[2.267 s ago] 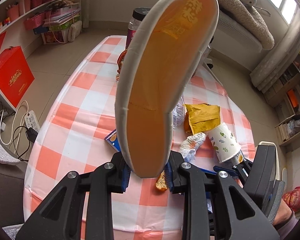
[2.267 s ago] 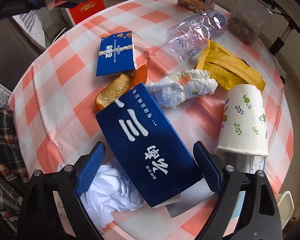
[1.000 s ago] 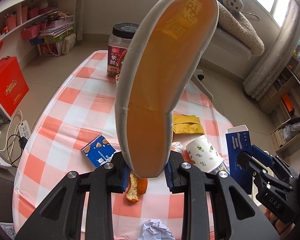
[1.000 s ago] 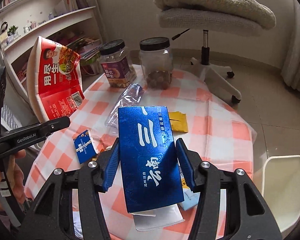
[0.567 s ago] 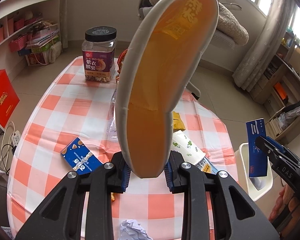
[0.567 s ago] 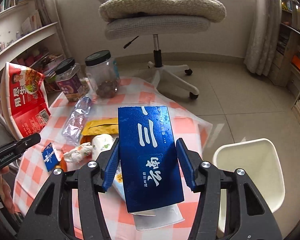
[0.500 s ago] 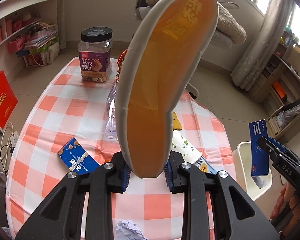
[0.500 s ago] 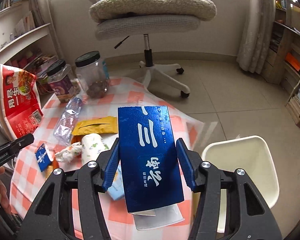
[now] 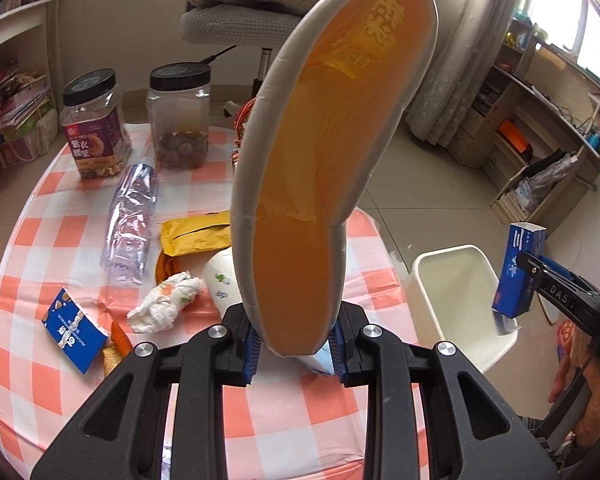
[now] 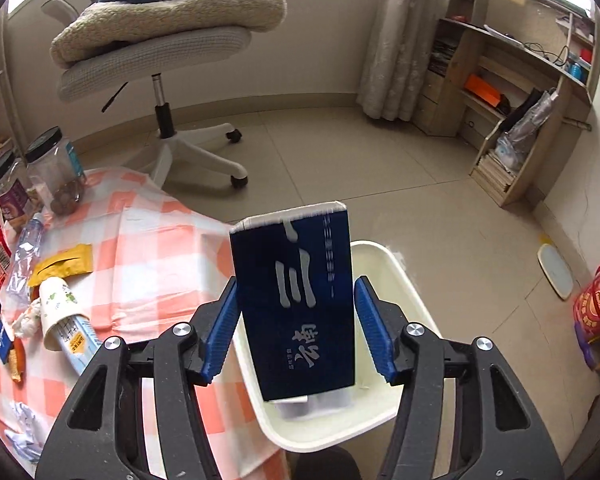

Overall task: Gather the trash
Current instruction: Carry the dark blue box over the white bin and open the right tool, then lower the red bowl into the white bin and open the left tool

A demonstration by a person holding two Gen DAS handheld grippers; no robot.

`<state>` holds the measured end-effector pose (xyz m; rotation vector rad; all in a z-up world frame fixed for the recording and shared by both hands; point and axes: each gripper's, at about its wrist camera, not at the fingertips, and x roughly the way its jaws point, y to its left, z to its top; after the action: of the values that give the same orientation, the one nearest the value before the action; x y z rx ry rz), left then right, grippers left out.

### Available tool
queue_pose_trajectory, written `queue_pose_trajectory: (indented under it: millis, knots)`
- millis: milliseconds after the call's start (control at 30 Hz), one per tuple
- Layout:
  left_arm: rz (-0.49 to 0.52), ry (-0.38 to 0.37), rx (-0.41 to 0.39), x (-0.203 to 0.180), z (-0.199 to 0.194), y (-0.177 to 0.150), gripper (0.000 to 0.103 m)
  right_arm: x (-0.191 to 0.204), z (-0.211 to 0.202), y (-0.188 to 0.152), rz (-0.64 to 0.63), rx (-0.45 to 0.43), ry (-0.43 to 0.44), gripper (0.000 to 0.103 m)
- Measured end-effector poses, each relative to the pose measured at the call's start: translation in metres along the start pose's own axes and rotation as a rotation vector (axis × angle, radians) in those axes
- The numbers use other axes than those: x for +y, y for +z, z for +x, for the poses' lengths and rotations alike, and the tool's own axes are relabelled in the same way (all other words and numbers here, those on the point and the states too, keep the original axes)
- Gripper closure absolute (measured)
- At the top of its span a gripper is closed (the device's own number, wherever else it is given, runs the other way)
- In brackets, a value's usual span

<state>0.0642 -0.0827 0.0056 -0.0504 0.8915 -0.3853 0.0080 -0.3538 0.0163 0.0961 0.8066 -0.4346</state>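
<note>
In the right wrist view the right gripper (image 10: 296, 332) has just been opening its jaws: a thin gap shows on both sides between the blue pads and the blue carton (image 10: 296, 300), so the carton stands between them released, no longer pressed. It sits at the centre of the frame, long axis upright along the fingers, its lower end already inside the rim of the white bin (image 10: 392, 404) that fills the lower middle. The bin lies straight under the jaws, just beside the edge of the table (image 10: 160, 248) at left, so the carton should fall in from here.

In the left wrist view the left gripper (image 9: 294, 340) is clenched on the lower end of a flattened snack bag (image 9: 320, 160), which rises steeply through the middle of the frame. The bin (image 9: 452, 300) appears at the right, near but not under these jaws; the left hand must travel that way next. A paper cup (image 9: 220, 280), a crushed bottle (image 9: 130, 220) and wrappers lie on the checked cloth at left.
</note>
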Motion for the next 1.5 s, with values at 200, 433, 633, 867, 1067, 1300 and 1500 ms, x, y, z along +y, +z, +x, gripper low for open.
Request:
queue_pose_trajectory:
  millis: [200, 433, 633, 867, 1067, 1300, 1500]
  knots:
    - [0.052, -0.096, 0.043, -0.055, 0.023, 0.007, 0.075, -0.026, -0.020, -0.012, 0.077, -0.064, -0.037, 0.025]
    - [0.118, -0.218, 0.111, -0.121, 0.056, 0.020, 0.075, -0.050, -0.053, -0.041, 0.258, -0.180, -0.007, 0.016]
    - [0.156, -0.290, 0.211, -0.169, 0.093, 0.016, 0.075, -0.055, -0.083, -0.052, 0.320, -0.342, 0.012, 0.009]
    - [0.175, -0.363, 0.312, -0.201, 0.115, 0.012, 0.041, -0.061, -0.101, -0.056, 0.331, -0.436, 0.028, 0.007]
    - [0.159, -0.354, 0.290, -0.188, 0.105, 0.012, 0.041, -0.064, -0.099, -0.058, 0.356, -0.417, 0.057, 0.007]
    - [0.119, -0.222, 0.168, -0.134, 0.074, 0.010, 0.036, -0.045, -0.099, -0.058, 0.333, -0.390, 0.098, 0.007]
    - [0.072, -0.102, 0.099, -0.083, 0.041, 0.001, 0.034, -0.018, -0.093, -0.056, 0.288, -0.319, 0.167, 0.007]
